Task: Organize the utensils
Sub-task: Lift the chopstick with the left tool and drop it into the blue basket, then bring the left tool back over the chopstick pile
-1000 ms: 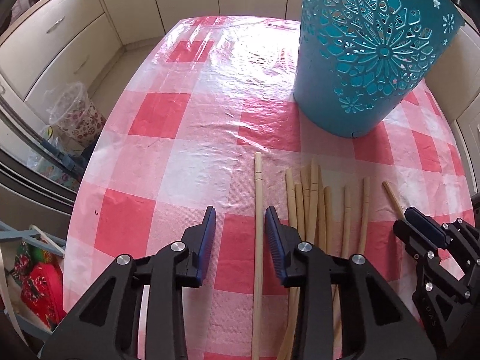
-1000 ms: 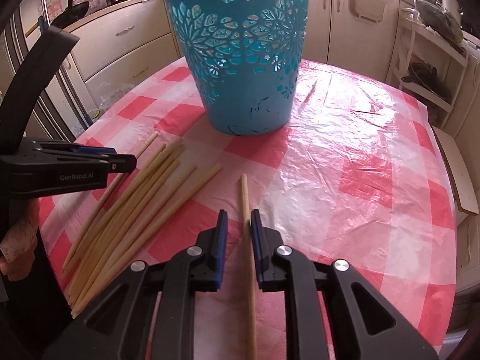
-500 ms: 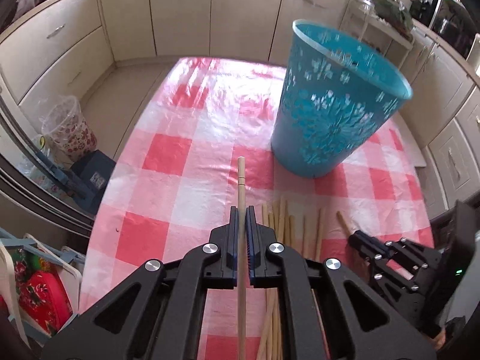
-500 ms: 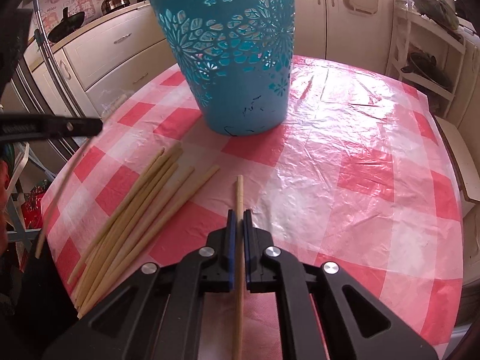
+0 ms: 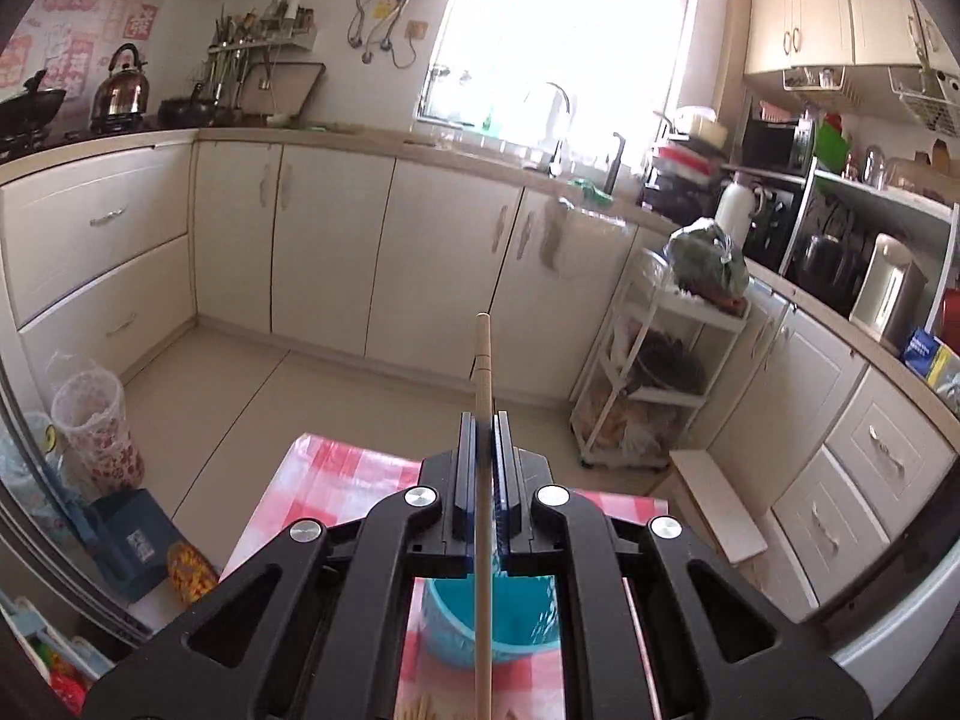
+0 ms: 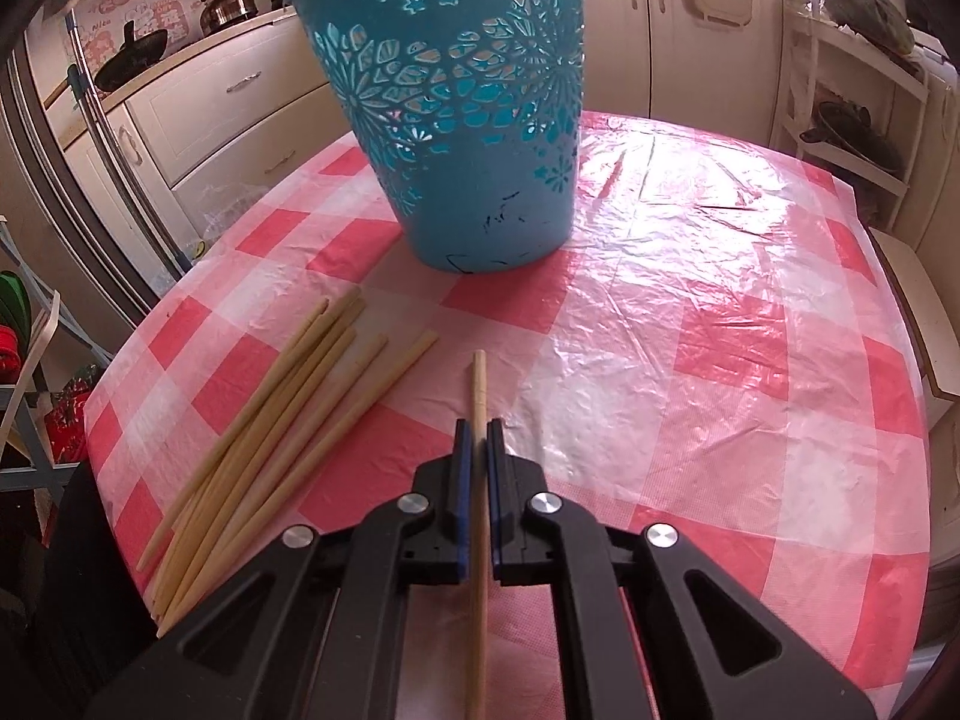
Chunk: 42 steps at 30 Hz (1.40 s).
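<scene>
My left gripper (image 5: 482,420) is shut on a wooden chopstick (image 5: 482,372) and holds it high, tilted up, above the teal cut-out basket (image 5: 516,618) that shows below between the gripper's arms. My right gripper (image 6: 478,426) is shut on another wooden chopstick (image 6: 478,384), low over the checked tablecloth (image 6: 720,312). Several loose chopsticks (image 6: 288,408) lie in a fan to its left. The teal basket (image 6: 456,114) stands upright beyond them.
The table's far edge (image 5: 354,450) drops to the kitchen floor. A white shelf trolley (image 5: 654,384) and cream cabinets stand behind. A chair and bags (image 6: 30,360) sit off the table's left edge.
My left gripper has lifted its chopstick well up off the table and tilted it upward over the basket. My right gripper has stayed shut on its chopstick and has risen slightly.
</scene>
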Tool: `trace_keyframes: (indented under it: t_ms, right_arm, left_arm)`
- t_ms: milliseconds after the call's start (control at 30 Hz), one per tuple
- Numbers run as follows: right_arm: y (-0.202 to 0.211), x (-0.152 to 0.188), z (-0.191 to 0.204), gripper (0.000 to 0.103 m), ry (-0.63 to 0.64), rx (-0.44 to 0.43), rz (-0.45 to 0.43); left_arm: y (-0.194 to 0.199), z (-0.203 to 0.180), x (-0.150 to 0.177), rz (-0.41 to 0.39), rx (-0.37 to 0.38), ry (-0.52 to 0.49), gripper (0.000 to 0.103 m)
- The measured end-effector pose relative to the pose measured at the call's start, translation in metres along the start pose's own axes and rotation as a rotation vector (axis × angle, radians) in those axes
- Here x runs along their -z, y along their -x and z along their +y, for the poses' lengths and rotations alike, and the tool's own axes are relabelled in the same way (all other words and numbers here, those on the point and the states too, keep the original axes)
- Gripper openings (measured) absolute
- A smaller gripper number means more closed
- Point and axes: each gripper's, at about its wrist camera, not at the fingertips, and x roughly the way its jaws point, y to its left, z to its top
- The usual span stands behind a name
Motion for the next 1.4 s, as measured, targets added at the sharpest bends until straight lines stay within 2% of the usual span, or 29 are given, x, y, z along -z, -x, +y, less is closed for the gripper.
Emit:
trace_keyframes:
  t_ms: [100,200,367,533,667,700,767,833,933,1033,1167,1267,1400]
  right_arm:
    - [0.000,0.000,-0.004,0.005,-0.017,-0.020,-0.001]
    - [0.000,-0.001,-0.007,0.006,-0.031,-0.037,0.000]
    - [-0.001,-0.002,-0.009,0.006,-0.045,-0.056,0.003]
    - [-0.001,-0.002,-0.008,0.005,-0.047,-0.059,0.003]
    - [-0.001,-0.003,-0.009,0.006,-0.053,-0.065,0.003]
    - [-0.001,-0.003,-0.010,0.006,-0.053,-0.065,0.003]
    - [0.000,-0.003,-0.011,0.006,-0.054,-0.066,0.003]
    - [0.000,-0.002,-0.012,0.006,-0.055,-0.068,0.002]
    - [0.000,-0.002,-0.013,0.006,-0.057,-0.072,0.001]
    - [0.001,-0.002,-0.011,0.011,-0.045,-0.078,0.000]
    - [0.001,-0.001,0.001,0.017,0.007,-0.040,0.005]
    - [0.000,-0.001,0.008,0.021,0.048,-0.007,0.015]
    - [-0.001,-0.004,0.014,0.022,0.071,0.026,0.044]
  left_arm:
    - [-0.021,-0.015,-0.011,-0.058,-0.021,0.019,0.005]
    - [-0.051,-0.025,-0.007,-0.064,-0.046,0.015,0.005]
    - [-0.090,-0.022,0.021,0.007,-0.080,0.008,0.005]
    - [-0.097,-0.018,0.041,0.047,-0.116,-0.042,0.005]
    - [-0.099,-0.011,0.050,0.122,-0.147,-0.074,0.008]
    - [-0.097,-0.008,0.052,0.133,-0.156,-0.074,0.012]
    - [-0.088,0.001,0.056,0.149,-0.172,-0.066,0.028]
    - [-0.074,0.010,0.060,0.147,-0.197,-0.058,0.051]
    - [-0.044,0.024,0.066,0.136,-0.218,-0.067,0.062]
    - [-0.011,0.043,0.081,0.134,-0.249,-0.070,0.074]
    - [0.021,0.069,0.111,0.180,-0.289,-0.076,0.078]
    - [0.036,0.089,0.137,0.253,-0.305,-0.069,0.078]
    - [0.058,0.108,0.172,0.313,-0.318,-0.047,0.078]
